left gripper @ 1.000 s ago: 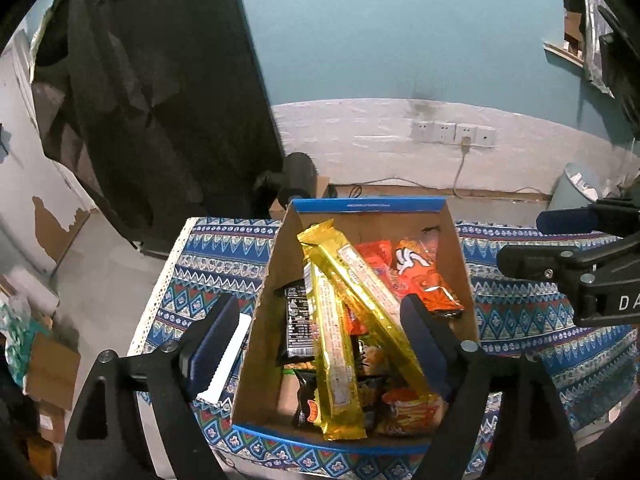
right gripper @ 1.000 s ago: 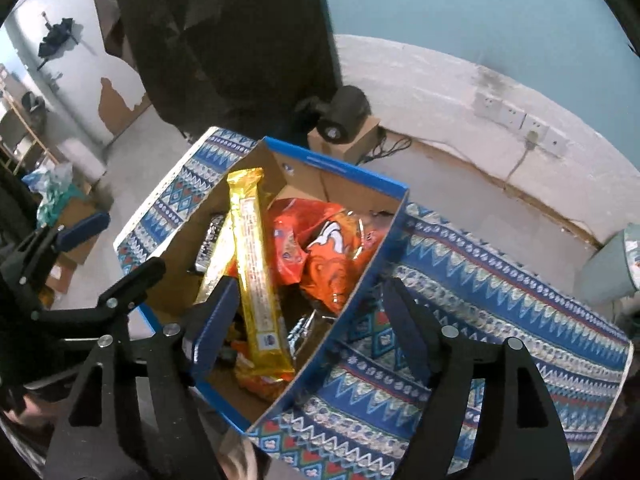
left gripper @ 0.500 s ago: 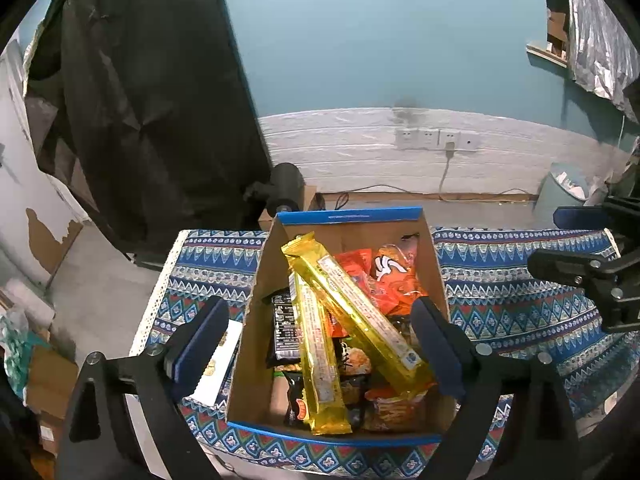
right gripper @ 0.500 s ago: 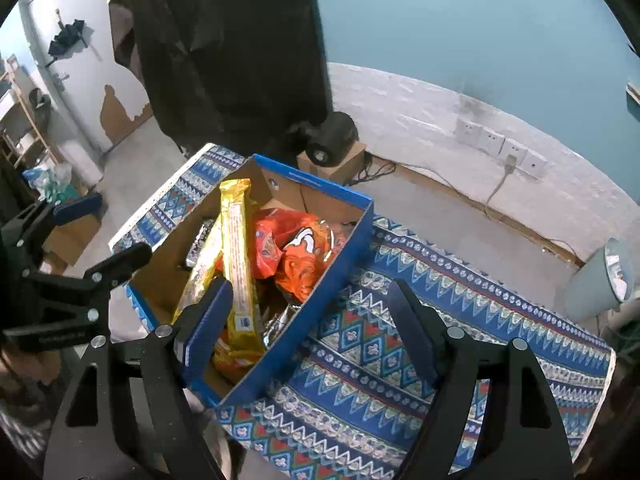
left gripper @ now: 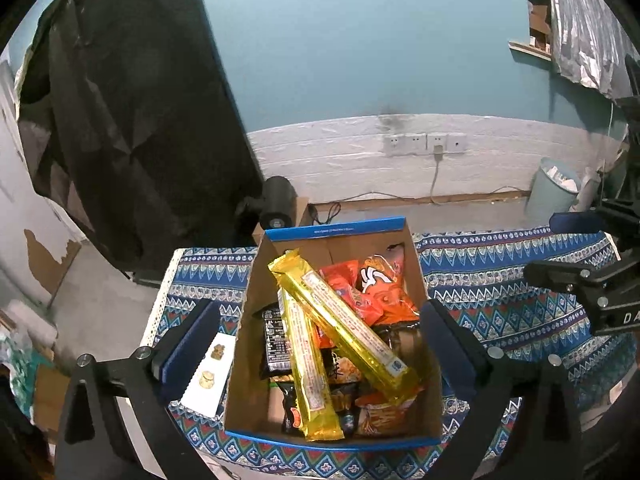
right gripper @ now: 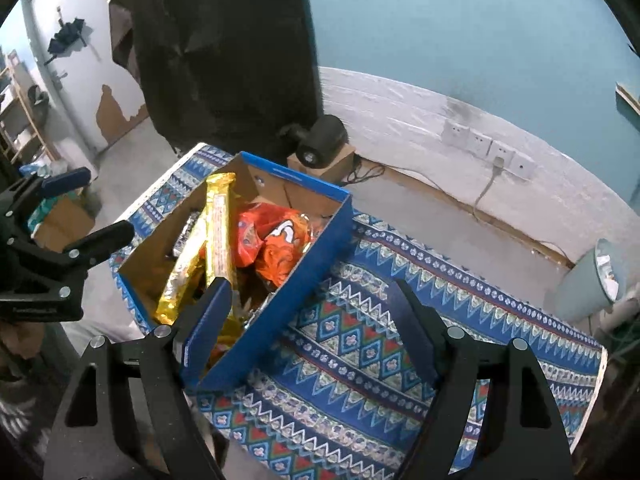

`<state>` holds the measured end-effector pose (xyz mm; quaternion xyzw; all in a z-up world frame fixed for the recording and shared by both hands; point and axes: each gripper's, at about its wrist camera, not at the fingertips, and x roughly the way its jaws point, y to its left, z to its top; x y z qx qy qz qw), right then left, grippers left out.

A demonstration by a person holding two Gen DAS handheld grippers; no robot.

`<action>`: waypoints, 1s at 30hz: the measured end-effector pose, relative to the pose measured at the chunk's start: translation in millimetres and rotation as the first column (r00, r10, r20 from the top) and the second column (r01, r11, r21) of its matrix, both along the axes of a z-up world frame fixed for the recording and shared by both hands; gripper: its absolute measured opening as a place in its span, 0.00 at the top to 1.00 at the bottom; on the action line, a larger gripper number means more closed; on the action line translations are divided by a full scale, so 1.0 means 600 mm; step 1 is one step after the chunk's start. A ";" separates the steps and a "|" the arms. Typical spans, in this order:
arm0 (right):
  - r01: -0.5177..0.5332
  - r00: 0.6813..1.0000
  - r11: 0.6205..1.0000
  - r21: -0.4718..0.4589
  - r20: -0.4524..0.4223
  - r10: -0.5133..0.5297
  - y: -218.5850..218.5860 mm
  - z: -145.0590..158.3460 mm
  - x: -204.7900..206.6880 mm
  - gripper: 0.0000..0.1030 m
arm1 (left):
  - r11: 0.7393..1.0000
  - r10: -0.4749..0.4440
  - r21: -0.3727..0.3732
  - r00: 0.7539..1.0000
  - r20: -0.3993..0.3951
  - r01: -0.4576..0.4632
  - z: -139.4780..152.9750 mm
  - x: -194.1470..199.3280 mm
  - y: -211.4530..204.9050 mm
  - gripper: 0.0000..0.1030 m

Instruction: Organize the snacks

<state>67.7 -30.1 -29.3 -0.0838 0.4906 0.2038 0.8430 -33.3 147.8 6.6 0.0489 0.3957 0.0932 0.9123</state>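
- The left gripper (left gripper: pixel 320 344) is opening its jaws to their widest; they now straddle the cardboard box (left gripper: pixel 256 320) from above, with nothing pressed between them. A second ago the box filled more of this view, so the gripper has drawn up and away.
- The right gripper (right gripper: pixel 308 328) has also backed off from the box and hangs above its blue side wall; its jaws stand well apart and hold nothing.
- My reading: a gold wafer pack (left gripper: pixel 340 320) has just been let go into the box, where it lies slantwise over a second gold pack (left gripper: pixel 308 364). With both grippers free, another snack can be fetched.
- The snacks sit inside the box, which stands on the patterned cloth (left gripper: pixel 500 288) of the worktop. The orange bags (left gripper: pixel 372 288) lie toward the box's far end, dark packets (left gripper: pixel 274 340) under the gold packs.
- A white card (left gripper: pixel 208 376) lies on the cloth just beside the box; the near jaw cuts off part of it.
- Hard to tell: what lies at the bottom of the box, and whether more loose snacks remain, since the near edge of the worktop is hidden behind the grippers' frames.
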 end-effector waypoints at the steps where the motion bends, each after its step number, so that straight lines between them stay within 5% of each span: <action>1: 0.004 1.000 1.000 0.001 -0.002 -0.004 -0.003 0.000 0.002 0.23 | 1.000 -0.003 -0.002 1.000 -0.005 0.003 -0.002 0.001 0.000 0.02; 30: 0.020 1.000 1.000 0.007 -0.005 -0.020 -0.011 0.002 0.007 0.23 | 1.000 -0.001 -0.013 0.999 -0.042 0.001 -0.012 0.010 -0.002 0.02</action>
